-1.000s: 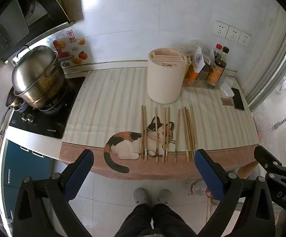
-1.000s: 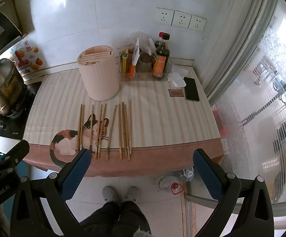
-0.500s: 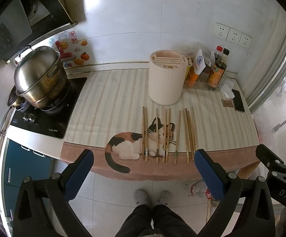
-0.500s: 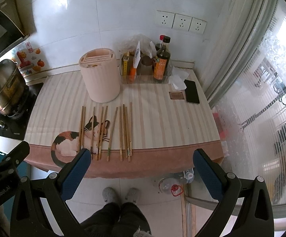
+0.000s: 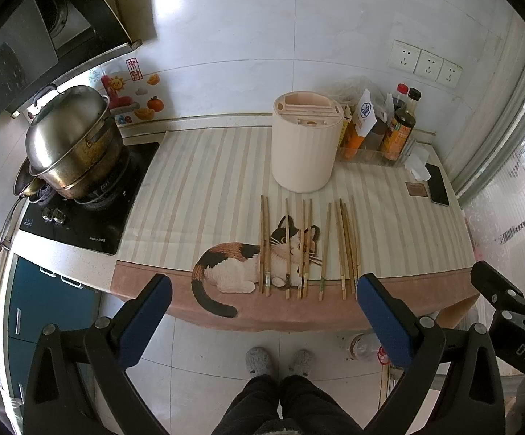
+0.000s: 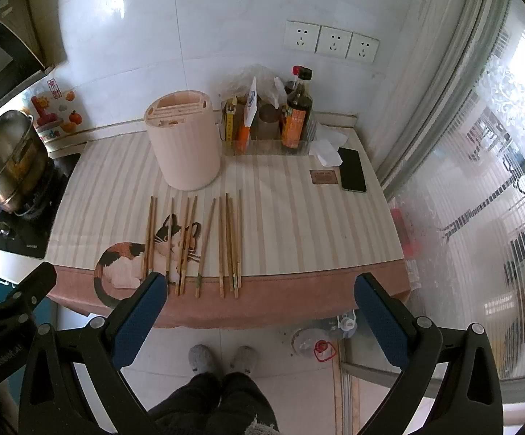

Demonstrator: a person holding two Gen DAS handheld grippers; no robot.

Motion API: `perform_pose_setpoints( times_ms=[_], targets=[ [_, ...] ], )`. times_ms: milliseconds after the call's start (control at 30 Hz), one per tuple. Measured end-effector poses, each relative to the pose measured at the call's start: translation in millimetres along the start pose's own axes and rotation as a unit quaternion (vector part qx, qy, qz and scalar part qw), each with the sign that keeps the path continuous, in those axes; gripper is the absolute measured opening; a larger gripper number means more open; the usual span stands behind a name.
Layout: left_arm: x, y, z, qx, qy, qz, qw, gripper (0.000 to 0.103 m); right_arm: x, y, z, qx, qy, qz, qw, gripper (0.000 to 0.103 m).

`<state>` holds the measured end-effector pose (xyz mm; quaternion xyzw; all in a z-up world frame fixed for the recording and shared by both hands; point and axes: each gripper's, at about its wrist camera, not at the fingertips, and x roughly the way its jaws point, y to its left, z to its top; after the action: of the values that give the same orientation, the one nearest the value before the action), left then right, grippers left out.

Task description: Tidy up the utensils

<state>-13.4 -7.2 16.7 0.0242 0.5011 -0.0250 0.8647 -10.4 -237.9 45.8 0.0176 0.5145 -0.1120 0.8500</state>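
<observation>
Both claws, left gripper (image 5: pixel 264 306) and right gripper (image 6: pixel 260 304), had edged nearer the counter, spread, empty; chopsticks (image 5: pixel 307 246) lay untouched, holder (image 5: pixel 306 141) at twelve o'clock beyond them.

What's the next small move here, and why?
Probably lower the right gripper toward the near ends of the rightmost wooden chopsticks. Both grippers, the left gripper included, are open, empty and short of the counter edge. All chopsticks lie in a row on the striped cat-print mat, none in the round cream slotted holder behind them.
</observation>
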Motion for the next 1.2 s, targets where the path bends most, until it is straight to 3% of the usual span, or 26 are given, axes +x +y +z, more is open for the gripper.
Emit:
perform_pose_setpoints(
  times_ms=[500, 667, 767, 900, 1000, 1067, 1200],
  targets=[
    [7, 0, 10, -0.010, -0.002, 0.013, 0.9999, 0.103, 13, 5, 21, -0.015, 0.002, 0.012, 1.000, 0.103],
    [30, 2, 21, -0.018, -0.042, 0.033, 0.9984, 0.103, 32, 8, 32, -0.013, -0.002, 0.028, 1.000, 0.103],
    [59, 9, 28, -0.020, -0.051, 0.055, 0.9970, 0.103, 53, 10, 37, -0.005, -0.014, 0.051, 0.999, 0.103],
    [114, 22, 36, -0.019, -0.033, 0.091, 0.9951, 0.103, 101, 20, 45, -0.006, -0.003, 0.051, 0.999, 0.103],
    [172, 36, 40, -0.020, 0.010, 0.098, 0.9949, 0.103, 146, 25, 49, 0.007, 0.028, 0.052, 0.998, 0.099],
    [208, 44, 41, -0.020, 0.041, 0.093, 0.9946, 0.103, 178, 29, 49, 0.016, 0.046, 0.053, 0.997, 0.089],
    [274, 53, 39, -0.029, 0.108, 0.056, 0.9922, 0.101, 241, 34, 47, 0.030, 0.087, 0.042, 0.995, 0.075]
  ],
)
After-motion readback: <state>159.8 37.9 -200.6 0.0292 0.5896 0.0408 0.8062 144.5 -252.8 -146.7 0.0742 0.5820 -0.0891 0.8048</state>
